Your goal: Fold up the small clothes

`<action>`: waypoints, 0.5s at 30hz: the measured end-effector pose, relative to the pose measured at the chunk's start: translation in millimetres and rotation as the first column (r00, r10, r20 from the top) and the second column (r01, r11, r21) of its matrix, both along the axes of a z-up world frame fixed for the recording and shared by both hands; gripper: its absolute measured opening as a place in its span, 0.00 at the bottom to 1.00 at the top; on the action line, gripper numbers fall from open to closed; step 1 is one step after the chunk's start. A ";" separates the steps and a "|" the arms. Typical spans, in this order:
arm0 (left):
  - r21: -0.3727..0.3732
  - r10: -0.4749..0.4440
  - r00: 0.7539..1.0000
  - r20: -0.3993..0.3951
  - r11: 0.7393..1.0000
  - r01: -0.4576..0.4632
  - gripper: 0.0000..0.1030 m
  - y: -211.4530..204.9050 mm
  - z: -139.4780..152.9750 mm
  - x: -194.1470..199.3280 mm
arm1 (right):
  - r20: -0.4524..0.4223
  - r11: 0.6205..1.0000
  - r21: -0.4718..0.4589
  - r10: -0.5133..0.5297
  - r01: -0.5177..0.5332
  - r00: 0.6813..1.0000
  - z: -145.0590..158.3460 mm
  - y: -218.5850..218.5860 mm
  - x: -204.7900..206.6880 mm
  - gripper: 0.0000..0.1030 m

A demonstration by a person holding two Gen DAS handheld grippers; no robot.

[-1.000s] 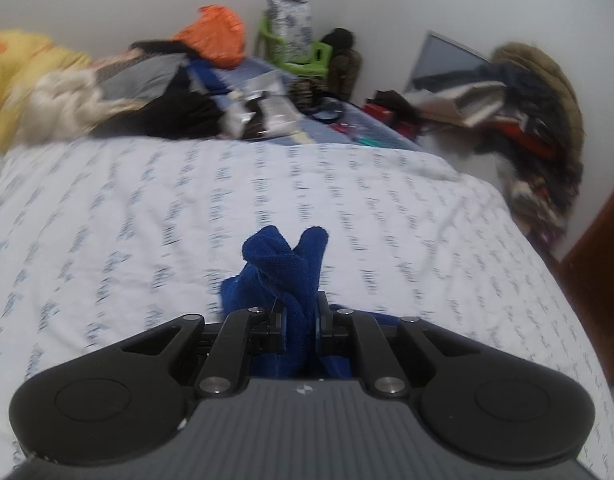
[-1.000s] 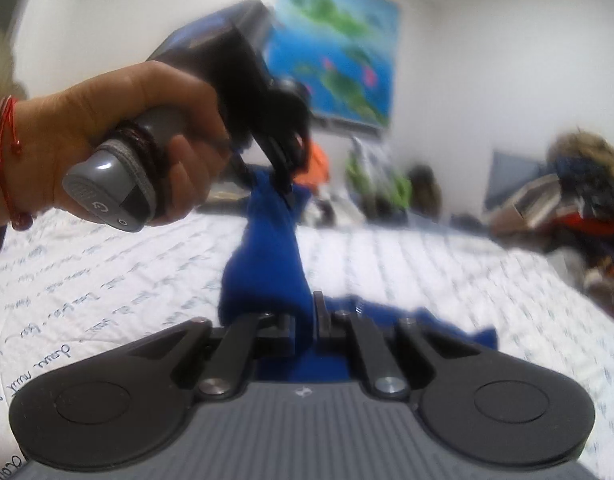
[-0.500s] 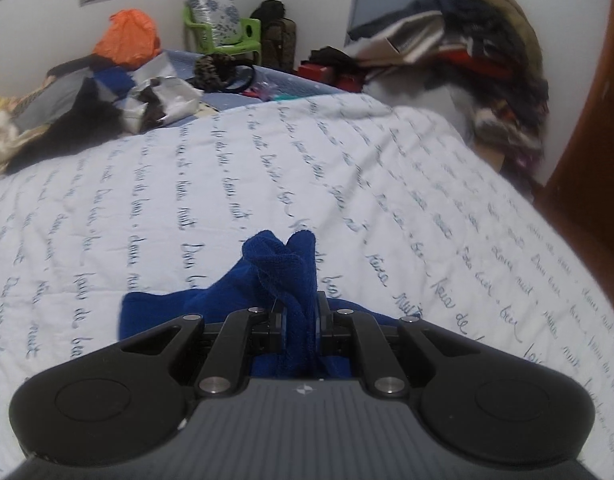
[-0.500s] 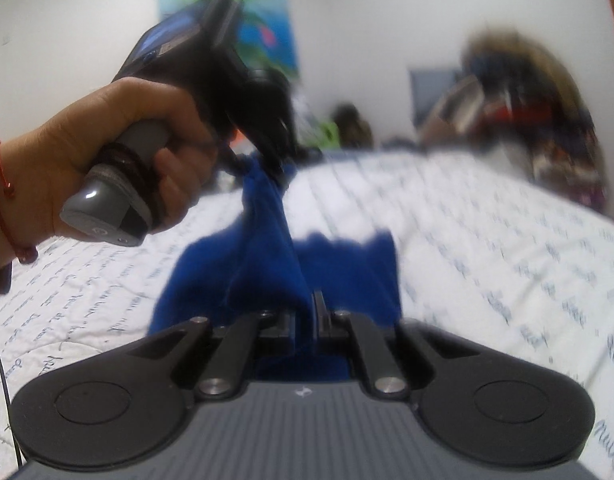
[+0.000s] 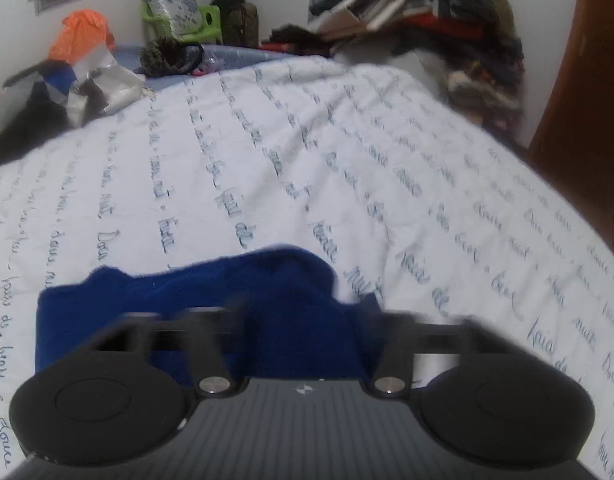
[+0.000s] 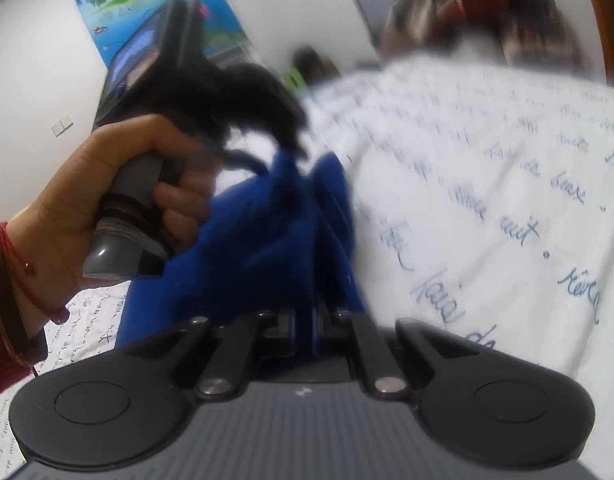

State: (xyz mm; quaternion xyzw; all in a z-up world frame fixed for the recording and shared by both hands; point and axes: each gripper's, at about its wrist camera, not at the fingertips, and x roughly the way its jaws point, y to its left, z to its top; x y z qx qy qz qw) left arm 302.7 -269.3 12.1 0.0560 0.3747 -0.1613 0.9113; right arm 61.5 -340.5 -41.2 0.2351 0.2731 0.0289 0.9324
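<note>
Blue cloth (image 5: 211, 312) lies low centre in the left view, on the white bedspread (image 5: 347, 160), long axis across the frame. Left gripper (image 5: 303, 320) blurs, jaws spread wide, cloth apparently released. Right gripper (image 6: 305, 316) is clenched on a raised ridge of cloth running away up the frame. Fold being laid, I'd say; next, lower and release that edge squarely.

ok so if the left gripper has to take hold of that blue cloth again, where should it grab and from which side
Probably the raised ridge of the blue cloth, straight ahead of the left gripper. The fabric humps up off the white bedspread there, so the fingers could close on either side of the fold. The flat part on the left offers no edge.
</note>
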 end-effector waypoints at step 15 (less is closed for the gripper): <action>0.104 0.067 0.981 0.182 0.991 -0.087 1.00 138.1 9.8 -117.2 | -0.081 0.991 0.129 0.058 -0.047 0.995 0.1 -23.3 20.9 0.18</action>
